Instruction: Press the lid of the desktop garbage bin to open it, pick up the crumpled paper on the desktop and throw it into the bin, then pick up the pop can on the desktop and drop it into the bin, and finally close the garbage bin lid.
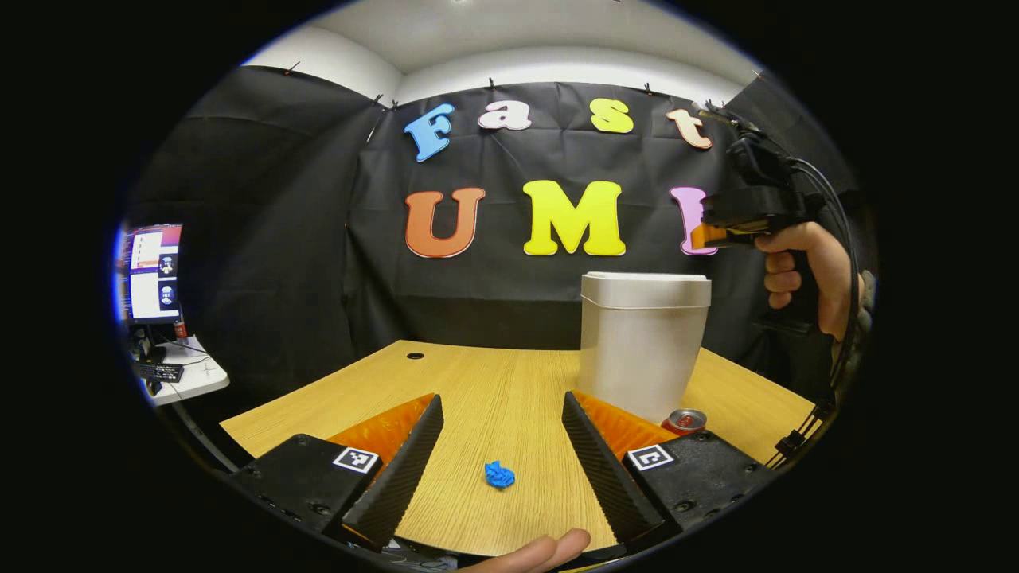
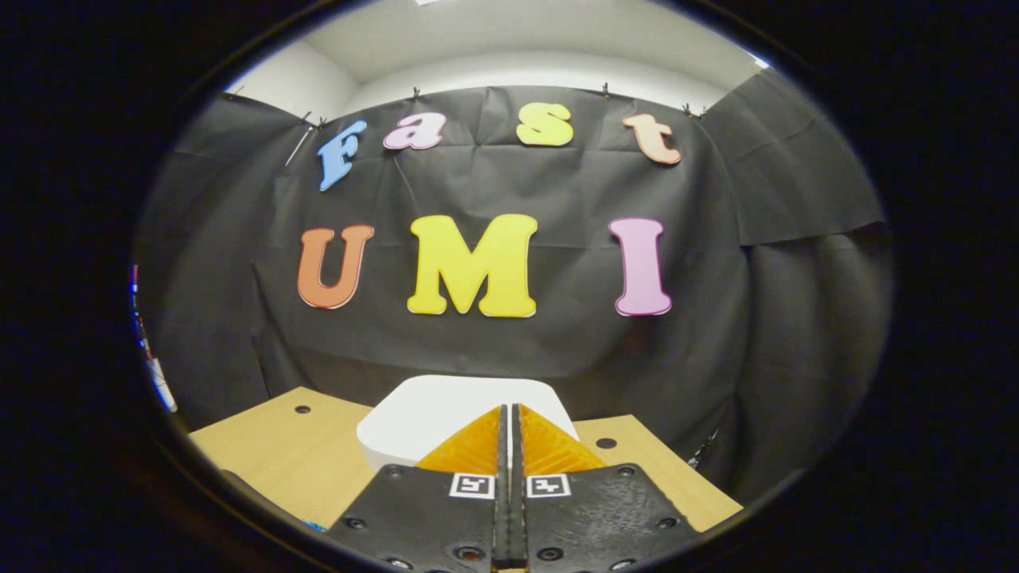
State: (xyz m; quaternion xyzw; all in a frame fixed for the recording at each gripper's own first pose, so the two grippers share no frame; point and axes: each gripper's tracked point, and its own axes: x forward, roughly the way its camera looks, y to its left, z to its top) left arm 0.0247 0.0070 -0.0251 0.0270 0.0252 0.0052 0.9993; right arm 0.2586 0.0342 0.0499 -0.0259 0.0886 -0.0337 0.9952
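The right gripper (image 2: 509, 414), fingers pressed together, hovers over the white bin's closed lid (image 2: 446, 414) — likely a light spring catch, best pressed near its edge. The left gripper (image 1: 501, 414), fingers spread, faces the soft crumpled paper (image 1: 499, 475) on the desk (image 1: 493, 382) — the pop can (image 1: 686, 419) stands beside the bin.

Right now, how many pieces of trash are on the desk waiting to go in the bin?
2. The blue crumpled paper lies on the desk's near part, ahead of the left gripper's open jaws. The pop can sits at the foot of the bin, partly hidden by that gripper. More could be hidden.
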